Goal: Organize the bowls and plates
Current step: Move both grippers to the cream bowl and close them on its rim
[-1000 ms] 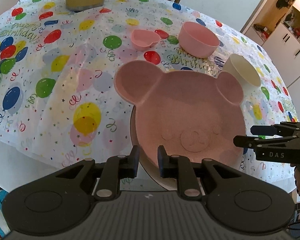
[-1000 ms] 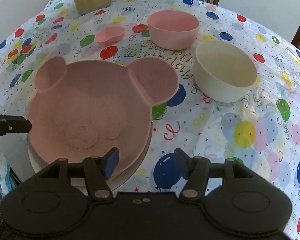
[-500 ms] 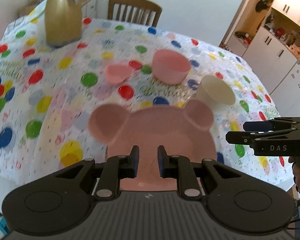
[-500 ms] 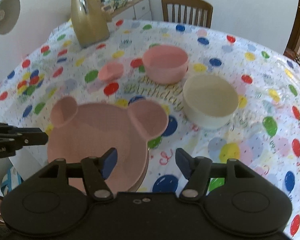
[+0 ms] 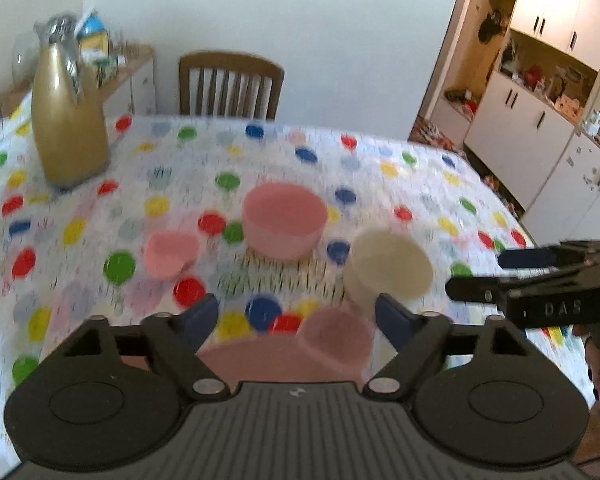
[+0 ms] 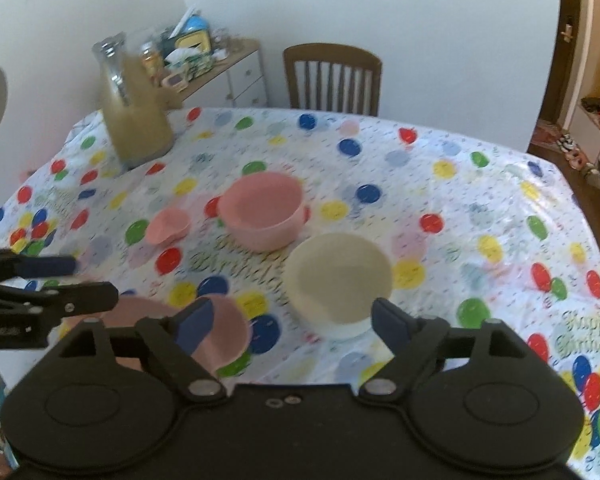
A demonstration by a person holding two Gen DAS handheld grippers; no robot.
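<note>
A pink bear-shaped plate (image 5: 260, 356) lies at the near table edge, mostly hidden under my grippers; one ear (image 6: 224, 332) shows. Behind it stand a cream bowl (image 6: 340, 280), a larger pink bowl (image 6: 264, 208) and a small pink bowl (image 6: 168, 226); the cream bowl (image 5: 388, 268), pink bowl (image 5: 284, 220) and small bowl (image 5: 170, 252) also show in the left wrist view. My left gripper (image 5: 298, 316) hangs above the plate, jaws opening wide, nothing between them. My right gripper (image 6: 292, 320), jaws opening too and empty, hovers before the cream bowl. The left gripper (image 6: 88, 282) and right gripper (image 5: 484, 276) show side-on.
A balloon-print cloth (image 6: 460, 208) covers the table. A gold jug (image 5: 70, 128) stands at the far left, a wooden chair (image 5: 230, 84) behind the table, a cluttered sideboard (image 6: 216, 68) by the wall, and white cabinets (image 5: 540, 100) to the right.
Both grippers have risen and drawn back from the bear plate, which stays on the table. The left jaws went from nearly shut to wide; the right jaws widened.
</note>
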